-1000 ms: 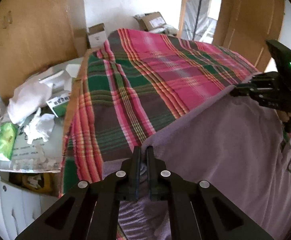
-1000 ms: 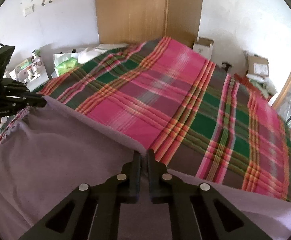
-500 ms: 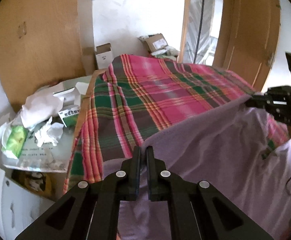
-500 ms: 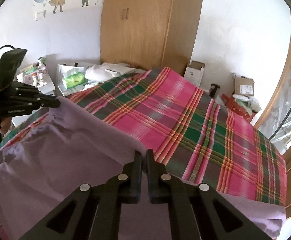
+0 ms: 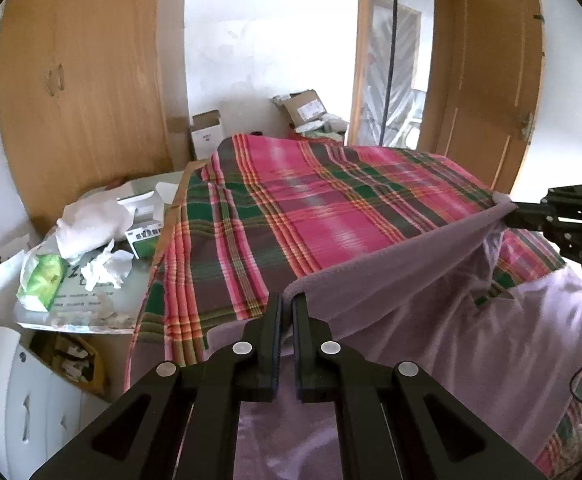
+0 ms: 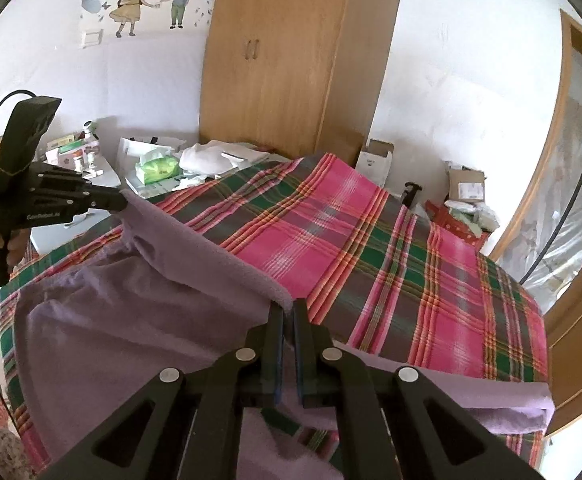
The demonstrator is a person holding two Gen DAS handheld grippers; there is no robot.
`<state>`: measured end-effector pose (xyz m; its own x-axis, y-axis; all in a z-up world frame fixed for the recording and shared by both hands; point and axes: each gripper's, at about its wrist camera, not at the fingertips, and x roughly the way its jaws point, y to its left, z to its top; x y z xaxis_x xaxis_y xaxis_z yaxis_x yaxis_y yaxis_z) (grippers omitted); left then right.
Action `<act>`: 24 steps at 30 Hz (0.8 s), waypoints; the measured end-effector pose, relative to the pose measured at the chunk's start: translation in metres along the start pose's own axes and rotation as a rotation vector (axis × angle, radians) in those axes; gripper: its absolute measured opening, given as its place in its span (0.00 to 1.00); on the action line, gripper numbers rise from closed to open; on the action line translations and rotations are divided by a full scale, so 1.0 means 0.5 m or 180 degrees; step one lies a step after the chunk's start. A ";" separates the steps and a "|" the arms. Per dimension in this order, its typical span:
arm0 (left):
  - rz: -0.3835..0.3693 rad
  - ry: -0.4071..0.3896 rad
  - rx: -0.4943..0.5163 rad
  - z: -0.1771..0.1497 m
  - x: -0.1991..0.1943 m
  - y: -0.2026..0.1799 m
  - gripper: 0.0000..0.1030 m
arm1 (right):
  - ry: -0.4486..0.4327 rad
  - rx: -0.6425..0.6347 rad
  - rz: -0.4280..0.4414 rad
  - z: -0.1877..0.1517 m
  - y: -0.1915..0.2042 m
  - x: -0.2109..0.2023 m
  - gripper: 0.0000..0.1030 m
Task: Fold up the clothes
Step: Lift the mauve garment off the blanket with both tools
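Observation:
A lilac garment [image 5: 423,320] [image 6: 139,312] hangs stretched between both grippers above a bed covered with a pink and green plaid blanket [image 5: 311,204] [image 6: 351,232]. My left gripper [image 5: 287,300] is shut on one upper corner of the garment; it also shows at the left of the right wrist view as the left gripper [image 6: 121,202]. My right gripper [image 6: 289,306] is shut on the other corner and appears at the right edge of the left wrist view as the right gripper [image 5: 509,210]. The garment's lower part drapes onto the bed.
A cluttered side table [image 5: 87,248] with tissues, a green pack and small boxes stands left of the bed. A wooden wardrobe [image 6: 291,56] is behind it. Cardboard boxes [image 5: 307,108] lie on the floor by an open wooden door [image 5: 487,88].
Both grippers have risen and tilted up with the garment's top edge, lifting the cloth off the bed. More of the wardrobe, wall and door now shows.

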<state>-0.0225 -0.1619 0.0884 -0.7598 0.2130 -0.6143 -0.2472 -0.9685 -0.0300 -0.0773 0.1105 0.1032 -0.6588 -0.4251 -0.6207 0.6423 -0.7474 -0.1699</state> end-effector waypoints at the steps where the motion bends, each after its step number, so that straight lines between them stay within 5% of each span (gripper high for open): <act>1: 0.0001 -0.0025 -0.0001 -0.001 -0.008 -0.003 0.05 | -0.0015 -0.0003 -0.0007 -0.002 0.005 -0.010 0.04; 24: 0.0057 -0.0283 -0.0164 -0.120 -0.154 -0.033 0.05 | -0.0120 -0.0207 -0.0162 -0.100 0.157 -0.160 0.04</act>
<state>0.0762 -0.1702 0.0888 -0.8148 0.2039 -0.5427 -0.2035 -0.9771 -0.0616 0.0453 0.1114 0.1014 -0.7047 -0.4073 -0.5810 0.6310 -0.7342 -0.2506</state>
